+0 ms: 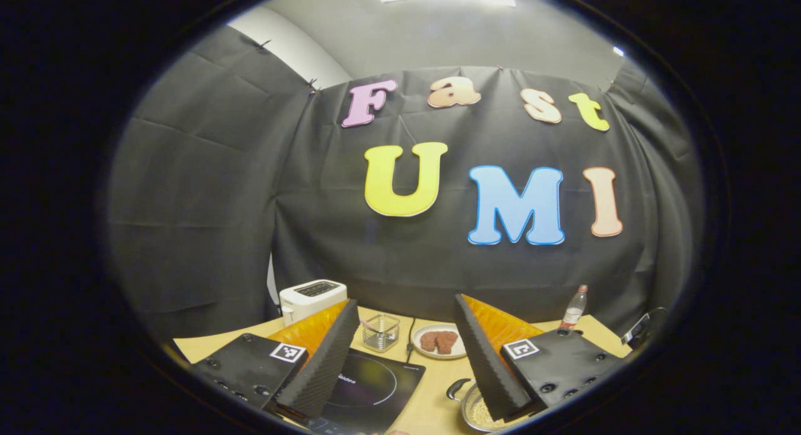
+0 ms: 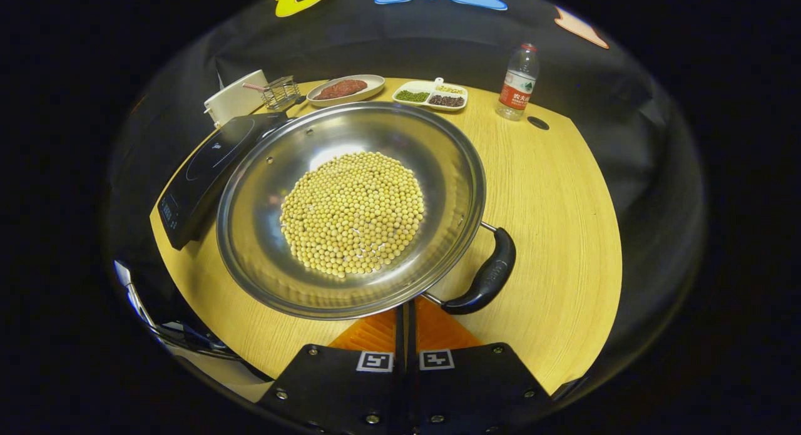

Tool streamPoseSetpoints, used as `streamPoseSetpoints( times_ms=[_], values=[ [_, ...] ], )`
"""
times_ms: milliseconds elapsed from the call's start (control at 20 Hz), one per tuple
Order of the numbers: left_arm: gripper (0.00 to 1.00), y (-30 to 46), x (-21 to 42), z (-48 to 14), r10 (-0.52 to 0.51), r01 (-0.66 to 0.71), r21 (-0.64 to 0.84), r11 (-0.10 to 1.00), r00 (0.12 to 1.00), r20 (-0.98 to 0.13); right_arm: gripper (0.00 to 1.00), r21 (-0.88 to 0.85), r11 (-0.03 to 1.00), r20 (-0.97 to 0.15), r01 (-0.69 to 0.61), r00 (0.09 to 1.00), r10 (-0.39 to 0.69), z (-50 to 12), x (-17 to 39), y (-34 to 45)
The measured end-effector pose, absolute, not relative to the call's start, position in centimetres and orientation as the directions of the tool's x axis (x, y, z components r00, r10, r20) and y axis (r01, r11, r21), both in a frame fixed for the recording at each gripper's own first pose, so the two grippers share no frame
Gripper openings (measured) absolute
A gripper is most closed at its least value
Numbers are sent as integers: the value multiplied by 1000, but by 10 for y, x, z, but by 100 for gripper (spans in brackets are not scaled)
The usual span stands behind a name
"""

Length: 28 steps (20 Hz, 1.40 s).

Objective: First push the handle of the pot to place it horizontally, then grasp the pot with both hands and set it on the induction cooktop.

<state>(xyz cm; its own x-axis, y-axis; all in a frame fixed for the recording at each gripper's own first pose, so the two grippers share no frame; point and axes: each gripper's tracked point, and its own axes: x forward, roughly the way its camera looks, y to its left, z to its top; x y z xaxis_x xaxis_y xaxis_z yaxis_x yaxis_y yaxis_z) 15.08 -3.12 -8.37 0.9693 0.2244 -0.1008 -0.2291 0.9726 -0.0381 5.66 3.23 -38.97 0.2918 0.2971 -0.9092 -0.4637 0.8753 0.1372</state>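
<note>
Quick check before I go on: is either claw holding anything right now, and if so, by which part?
Nothing is held. The left claw is wide open above the table. The right claw is shut with nothing between its fingers, near the pot rim beside the handle.

A staged kitchen set in a recording booth: black cloth point(image 1: 206, 191) hangs as walls around one wooden desk point(image 2: 551, 197) carrying an induction cooktop point(image 2: 206, 166), a white toaster point(image 1: 311, 297), a plate of meat point(image 2: 344, 88), a divided dish of beans point(image 2: 430, 95) and a water bottle point(image 2: 517, 81).
</note>
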Motion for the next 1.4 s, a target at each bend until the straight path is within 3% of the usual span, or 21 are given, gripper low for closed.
streamPoseSetpoints(
  times_ms=[50, 100, 150, 400, 900, 950, 1150, 1200, 1400],
  values=[
    [94, -31, 150, -87, 229, -234, -34, 972, 968, -106, 1, 131, 880, -908, -456, 302, 291, -391, 61, 30],
    [99, -32, 149, -89, 232, -237, -29, 971, 966, -113, 1, 124, 888, -905, -444, 317, 285, -391, 67, 27],
    [94, -34, 150, -93, 233, -238, -24, 971, 965, -119, 1, 117, 897, -900, -427, 337, 277, -392, 74, 26],
    [94, -46, 155, -116, 215, -216, 10, 976, 963, -162, 1, 105, 938, -862, -331, 441, 252, -386, 97, 12],
    [99, -79, 176, -180, 101, -93, 43, 995, 961, -259, 4, 158, 974, -731, -163, 644, 227, -340, 128, -7],
    [100, -83, 178, -188, 81, -73, 39, 997, 959, -271, 15, 174, 973, -721, -152, 653, 231, -339, 130, -6],
    [94, -93, 185, -220, 33, -28, 21, 999, 942, -335, 100, 179, 976, -711, -127, 669, 218, -338, 138, -7],
    [99, -96, 186, -230, 21, -17, 14, 1000, 935, -354, 100, 176, 976, -710, -126, 671, 214, -339, 141, -6],
    [99, -107, 191, -277, -7, 15, 14, 1000, 892, -452, 100, 182, 976, -709, -122, 672, 216, -344, 146, 3]
  ],
)
